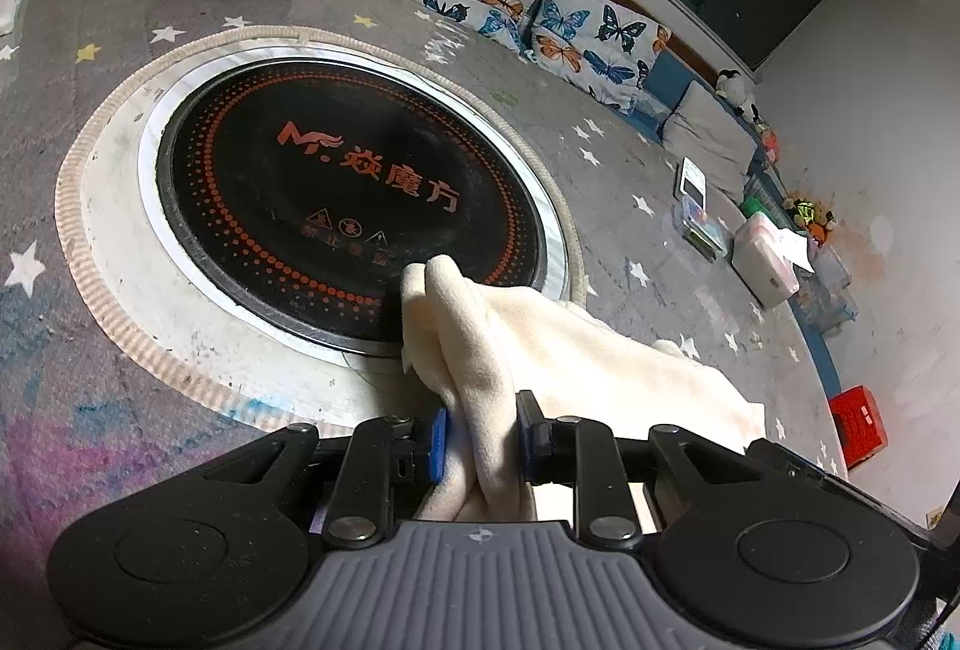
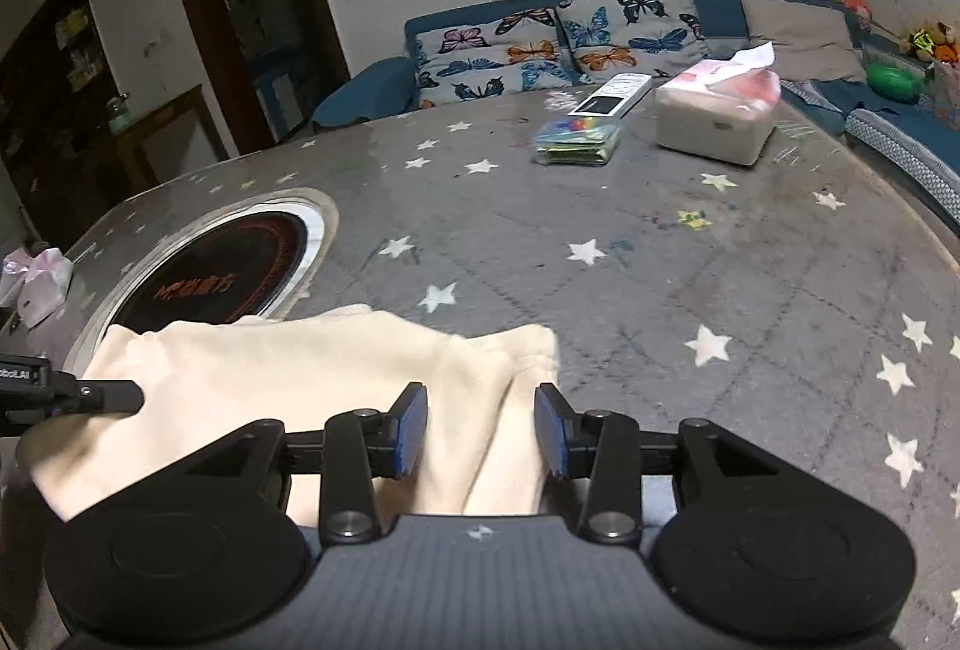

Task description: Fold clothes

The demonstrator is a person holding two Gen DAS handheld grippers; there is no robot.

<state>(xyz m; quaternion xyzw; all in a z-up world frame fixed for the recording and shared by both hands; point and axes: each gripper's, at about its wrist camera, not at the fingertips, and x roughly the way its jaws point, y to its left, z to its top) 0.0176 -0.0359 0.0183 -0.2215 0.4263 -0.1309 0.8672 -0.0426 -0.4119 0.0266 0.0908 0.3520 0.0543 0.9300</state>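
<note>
Item: one cream fleece garment (image 2: 312, 374), lying on the star-printed table (image 2: 660, 254) near its front edge, one end draped over the rim of the round black cooktop (image 1: 336, 182) set into the table, the other end reaching toward the open middle. Material reads as soft, thick and light; it bunches into rounded folds, holds no crease unaided and is likely to sag wherever it is unsupported. The nap looks grippy, not slick, and nothing about it is fragile. Left gripper (image 1: 480, 443): jaws narrow and clamped on a gathered bunch of the fabric at the cooktop end. Right gripper (image 2: 480, 428): jaws part open, a fold of the cloth lying between the blue pads (image 2: 411, 425) with no clear sign of either pressing on it. Best hold, by my judgement: a corner or hem edge, pinched through every layer, since a mid-panel grip would only drag up a lump. Elsewhere on the table: tissue box (image 2: 714, 122), remote (image 2: 612, 95), small plastic case (image 2: 579, 140), all toward the far edge, well apart from the garment.
</note>
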